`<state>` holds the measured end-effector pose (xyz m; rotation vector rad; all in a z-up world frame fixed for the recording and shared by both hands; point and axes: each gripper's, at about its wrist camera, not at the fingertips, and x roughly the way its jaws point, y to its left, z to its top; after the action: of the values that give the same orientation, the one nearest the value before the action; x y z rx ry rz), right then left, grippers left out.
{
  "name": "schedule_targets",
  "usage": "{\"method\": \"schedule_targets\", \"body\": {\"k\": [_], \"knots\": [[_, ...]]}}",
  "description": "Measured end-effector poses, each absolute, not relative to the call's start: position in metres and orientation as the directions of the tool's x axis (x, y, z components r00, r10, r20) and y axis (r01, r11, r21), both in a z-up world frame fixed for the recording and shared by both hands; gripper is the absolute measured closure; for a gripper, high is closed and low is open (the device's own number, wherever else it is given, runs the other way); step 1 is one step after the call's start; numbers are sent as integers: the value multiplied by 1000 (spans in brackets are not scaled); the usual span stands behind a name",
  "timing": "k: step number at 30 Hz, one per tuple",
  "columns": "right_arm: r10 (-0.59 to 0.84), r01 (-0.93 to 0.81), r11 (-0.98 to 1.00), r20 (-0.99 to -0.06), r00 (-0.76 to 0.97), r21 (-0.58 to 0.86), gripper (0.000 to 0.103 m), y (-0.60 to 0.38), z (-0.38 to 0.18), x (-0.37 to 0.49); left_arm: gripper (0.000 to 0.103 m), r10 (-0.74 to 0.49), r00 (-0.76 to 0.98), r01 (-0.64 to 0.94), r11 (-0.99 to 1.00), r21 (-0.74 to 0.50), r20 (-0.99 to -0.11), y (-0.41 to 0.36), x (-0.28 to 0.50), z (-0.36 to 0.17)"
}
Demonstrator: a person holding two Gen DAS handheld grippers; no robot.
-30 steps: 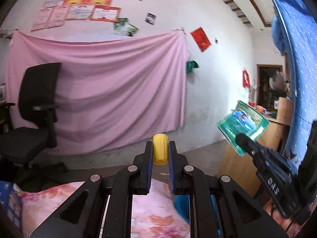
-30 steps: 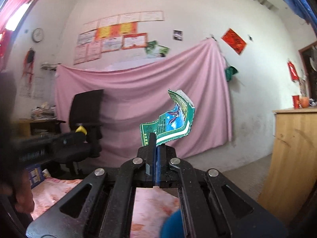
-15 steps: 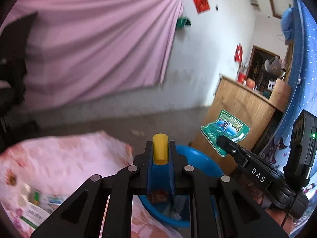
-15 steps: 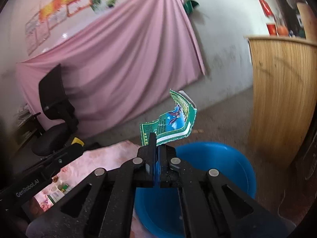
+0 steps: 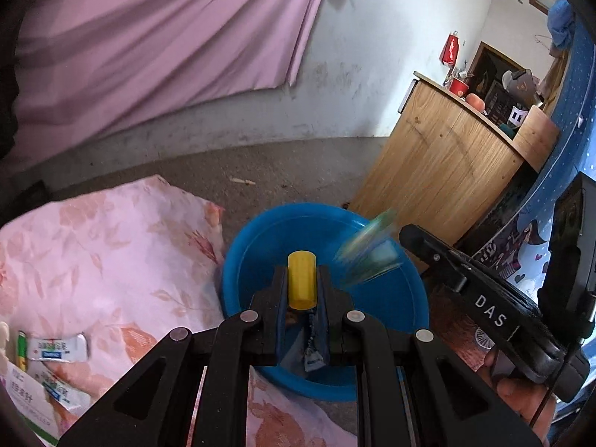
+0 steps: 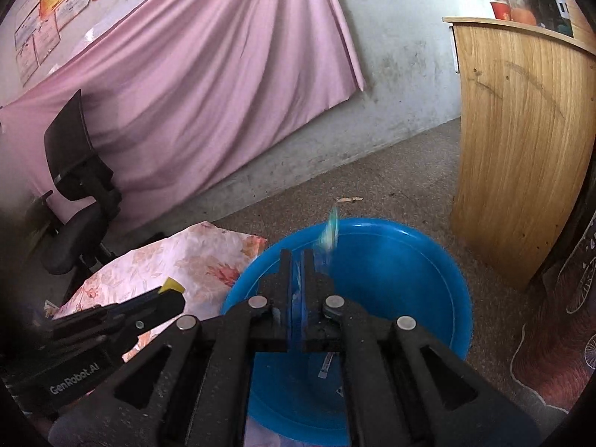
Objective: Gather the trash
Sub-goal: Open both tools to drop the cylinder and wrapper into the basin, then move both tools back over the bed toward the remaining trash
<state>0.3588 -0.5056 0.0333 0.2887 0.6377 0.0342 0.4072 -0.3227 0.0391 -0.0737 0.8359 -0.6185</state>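
A blue basin (image 5: 253, 246) stands on the floor beside a floral cloth. My left gripper (image 5: 301, 272) hangs over the basin, shut on a small yellow cylinder (image 5: 301, 283). The right gripper (image 6: 297, 257) is also above the basin (image 6: 409, 272), its jaws a narrow gap apart with nothing between them. A green wrapper (image 6: 329, 232) shows as a motion blur just past its fingertips, loose in the air over the basin. In the left wrist view the same wrapper (image 5: 368, 257) is blurred in front of the right gripper (image 5: 409, 234). The left gripper (image 6: 171, 287) shows at lower left in the right wrist view.
Some scraps (image 5: 311, 357) lie in the basin's bottom. Several packets (image 5: 56, 348) rest on the pink floral cloth (image 5: 111, 246) at left. A wooden cabinet (image 5: 439, 164) stands right of the basin. An office chair (image 6: 78, 186) and a pink curtain are behind.
Both grippers have tilted down from facing the wall to hang over the blue basin. The right gripper has let go of the green wrapper, which now drops free. The left still holds the yellow cylinder.
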Motion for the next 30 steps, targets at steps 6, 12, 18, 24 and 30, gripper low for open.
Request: {"method": "schedule_targets", "body": {"k": [6, 12, 18, 24, 30], "knots": [[126, 65, 953, -584, 802, 295, 55, -509, 34, 362, 77, -539, 492, 476, 824, -307, -684, -310, 404, 35], [117, 58, 957, -563, 818, 283, 44, -504, 40, 359, 70, -543, 528, 444, 832, -333, -653, -292, 400, 41], [123, 28, 959, -505, 854, 281, 32, -498, 52, 353, 63, -486, 637, 382, 873, -302, -599, -259, 388, 56], [149, -53, 965, -373, 916, 256, 11, -481, 75, 335, 44, -411, 770, 305, 909, -285, -488, -211, 362, 81], [211, -165, 965, -230, 950, 202, 0, -449, 93, 316, 2, -240, 899, 168, 961, -219, -365, -166, 332, 100]]}}
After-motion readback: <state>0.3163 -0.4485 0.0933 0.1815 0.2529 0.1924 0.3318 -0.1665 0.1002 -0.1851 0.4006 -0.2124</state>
